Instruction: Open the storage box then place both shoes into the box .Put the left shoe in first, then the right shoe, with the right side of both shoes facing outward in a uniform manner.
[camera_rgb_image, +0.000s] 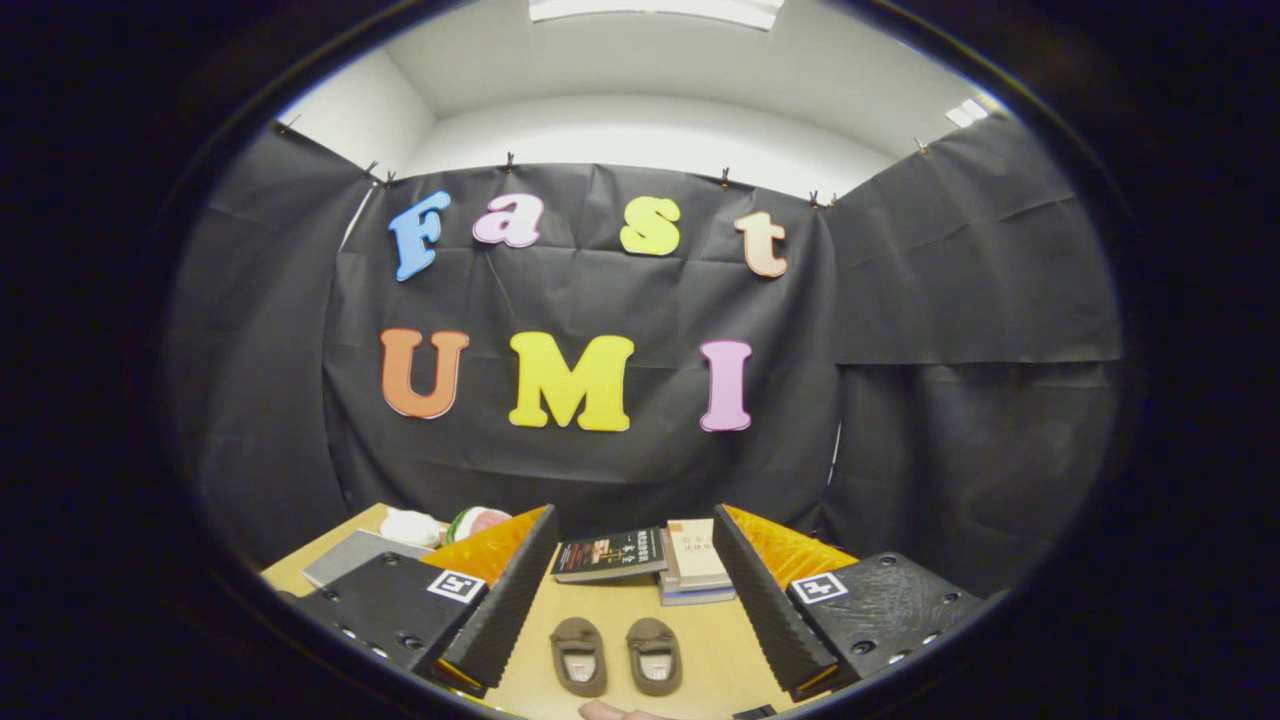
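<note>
With the tool (630, 590) wide and empty above the two shoes (616, 655) mid-counter, grabbing the wrong shoe first would spoil the order.

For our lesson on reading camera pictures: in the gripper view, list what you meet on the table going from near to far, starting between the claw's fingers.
Open claw, holding nothing → pair of brown shoes side by side between its fingers → books stacked beyond them → black cloth wall behind the table.

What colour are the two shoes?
Brown, with pale insoles: the two shoes lie side by side on the table between the open fingers, gripper view.
</note>
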